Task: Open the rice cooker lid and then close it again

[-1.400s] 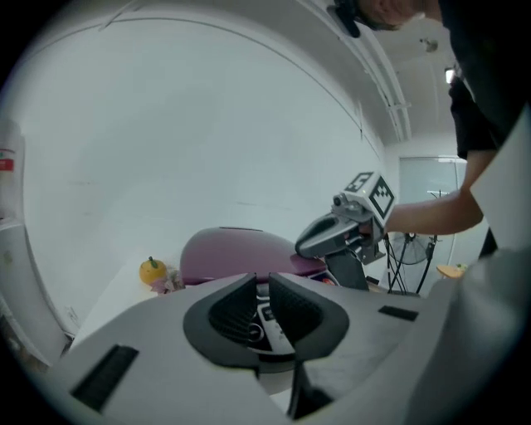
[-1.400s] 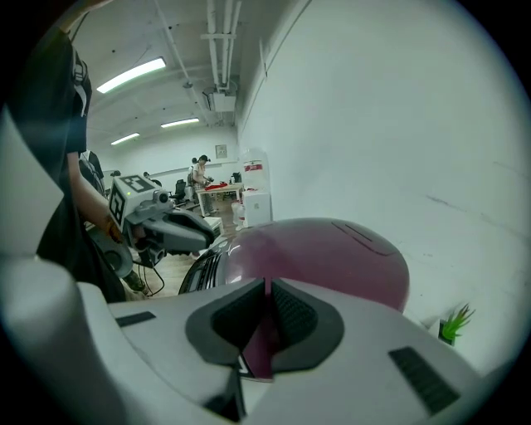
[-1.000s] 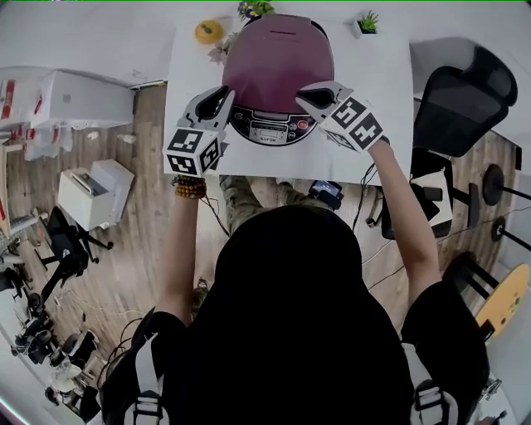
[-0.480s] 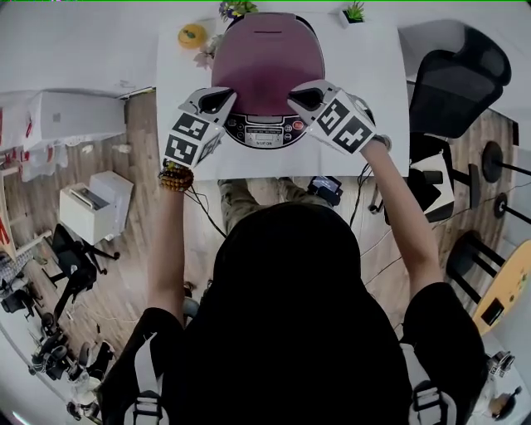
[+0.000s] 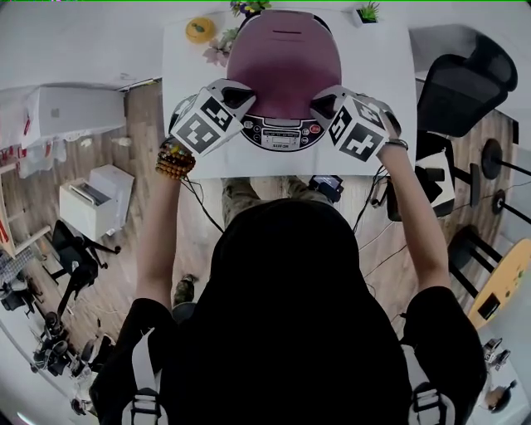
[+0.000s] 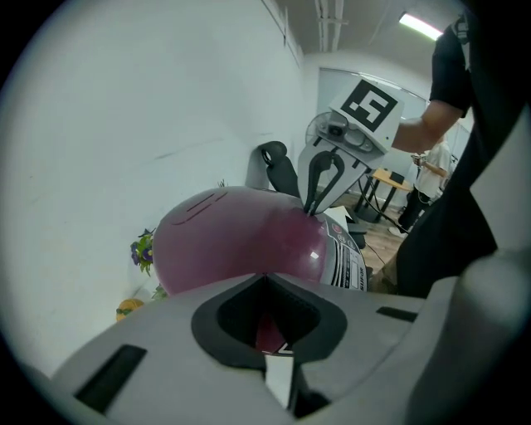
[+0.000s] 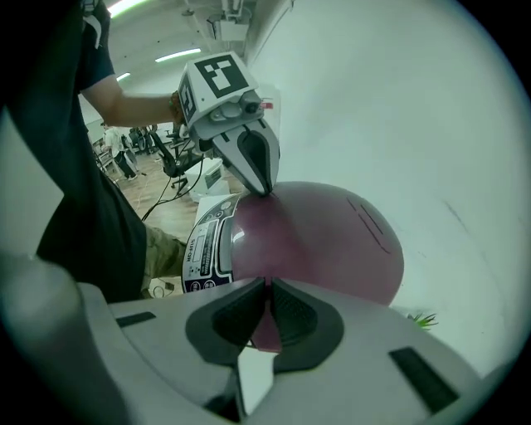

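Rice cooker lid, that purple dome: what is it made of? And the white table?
The domed purple rice cooker lid looks like glossy plastic or lacquered metal: bright highlights sit on it. The white table looks matte, perhaps laminate; no glare shows.

Glossy, smooth maroon plastic rice cooker lid [image 5: 284, 65]; matt white tabletop [image 5: 187, 87]; wood-grain plank floor [image 5: 124, 217]

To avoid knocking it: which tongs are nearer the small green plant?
Right. The right tongs sit at the right of the lid, toward the plant; the left tongs sit at its left.
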Tool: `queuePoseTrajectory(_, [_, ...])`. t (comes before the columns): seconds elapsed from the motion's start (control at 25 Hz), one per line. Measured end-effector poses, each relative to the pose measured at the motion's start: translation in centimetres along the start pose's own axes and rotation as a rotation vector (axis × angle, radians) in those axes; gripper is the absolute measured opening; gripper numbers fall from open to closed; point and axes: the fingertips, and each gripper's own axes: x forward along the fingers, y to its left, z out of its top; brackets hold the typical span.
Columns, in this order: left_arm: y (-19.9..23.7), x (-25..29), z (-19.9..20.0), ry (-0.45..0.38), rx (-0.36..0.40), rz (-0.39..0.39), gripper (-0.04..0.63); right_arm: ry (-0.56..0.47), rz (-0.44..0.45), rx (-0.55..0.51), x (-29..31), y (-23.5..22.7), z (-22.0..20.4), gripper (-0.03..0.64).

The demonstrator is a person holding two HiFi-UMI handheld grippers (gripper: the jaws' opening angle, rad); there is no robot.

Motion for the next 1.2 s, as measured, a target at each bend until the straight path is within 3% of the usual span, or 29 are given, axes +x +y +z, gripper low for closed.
queuePoseTrajectory(0.24, [-0.3, 0.3, -0.1, 0.063, 0.116, -0.087, 0.025, 0.110, 0.047, -0.042, 0.5, 0.1, -0.1, 0.044])
queuePoseTrajectory(0.48, [0.1, 0.9, -0.5, 0.081, -0.025, -0.116, 0.023, 0.179, 0.055, 0.013, 1.3, 0.0, -0.3, 0.044])
queuePoseTrajectory(0.64, [0.2, 0.9, -0.6, 0.058, -0.077, -0.136, 0.023, 0.275, 0.030, -0.072, 1.5, 0.0, -0.1, 0.044])
queuePoseTrajectory(0.8, [0.1, 0.9, -0.3, 0.079, -0.041, -0.127, 0.023, 0.331, 0.029, -0.124, 1.4, 0.2, -0.1, 0.044])
queuePoseTrajectory(0.96, [0.0, 1.0, -0.5, 0.136, -0.001, -0.084, 0.023, 0.305, 0.054, -0.104, 1.4, 0.1, 0.0, 0.044])
queuePoseTrajectory(1.2, [0.0, 0.9, -0.3, 0.087, -0.063, -0.054, 0.023, 0.259, 0.073, -0.082, 1.2, 0.1, -0.1, 0.044])
